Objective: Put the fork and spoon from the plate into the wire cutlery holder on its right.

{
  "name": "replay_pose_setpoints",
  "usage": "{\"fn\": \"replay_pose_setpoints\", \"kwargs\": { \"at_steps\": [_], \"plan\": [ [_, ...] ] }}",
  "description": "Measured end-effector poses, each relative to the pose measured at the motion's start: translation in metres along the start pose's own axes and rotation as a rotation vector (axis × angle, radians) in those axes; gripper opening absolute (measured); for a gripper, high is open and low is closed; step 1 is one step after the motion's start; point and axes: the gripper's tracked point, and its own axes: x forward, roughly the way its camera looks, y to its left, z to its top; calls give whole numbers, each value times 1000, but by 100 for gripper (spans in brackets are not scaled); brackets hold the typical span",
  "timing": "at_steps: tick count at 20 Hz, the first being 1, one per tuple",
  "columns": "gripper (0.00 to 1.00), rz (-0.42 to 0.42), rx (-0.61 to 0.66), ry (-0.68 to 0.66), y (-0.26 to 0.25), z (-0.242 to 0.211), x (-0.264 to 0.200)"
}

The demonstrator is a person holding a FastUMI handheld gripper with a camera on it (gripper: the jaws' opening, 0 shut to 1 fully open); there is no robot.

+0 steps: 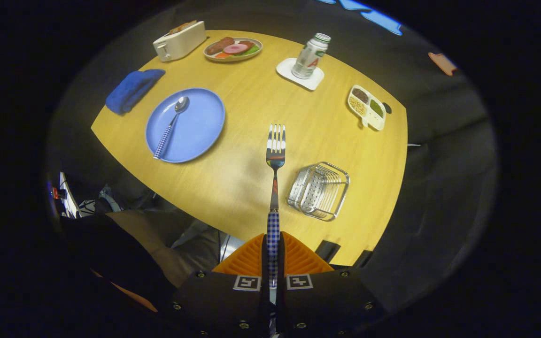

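My gripper [273, 253] is shut on the checked handle of a metal fork [275, 155], which sticks straight out ahead of the fingers, tines forward, lifted above the wooden table [251, 188]. The wire cutlery holder [318, 190] sits on the table just to the right of the fork's shaft. Left of the fork lies the blue plate [197, 126], and on it rests a spoon [171, 126] with a checked handle, bowl pointing away from me.
A folded blue cloth [132, 89] lies left of the plate. Beyond stand a white toaster [179, 41], a food plate [233, 48], a bottle [311, 55] on a white coaster and a divided snack dish [367, 106]. The table's near edge runs below the fingers.
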Motion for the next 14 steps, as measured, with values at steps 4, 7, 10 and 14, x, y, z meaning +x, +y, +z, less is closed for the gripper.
{"fn": "replay_pose_setpoints", "kwargs": {
  "at_steps": [4, 7, 10, 14],
  "plan": [
    [6, 49, 51, 51, 13, 5, -1],
    [5, 55, 52, 110, 13, 3, -3],
    [6, 43, 43, 147, 4, 2, 7],
    [6, 19, -23, 217, -9, 5, 17]
  ]
}}
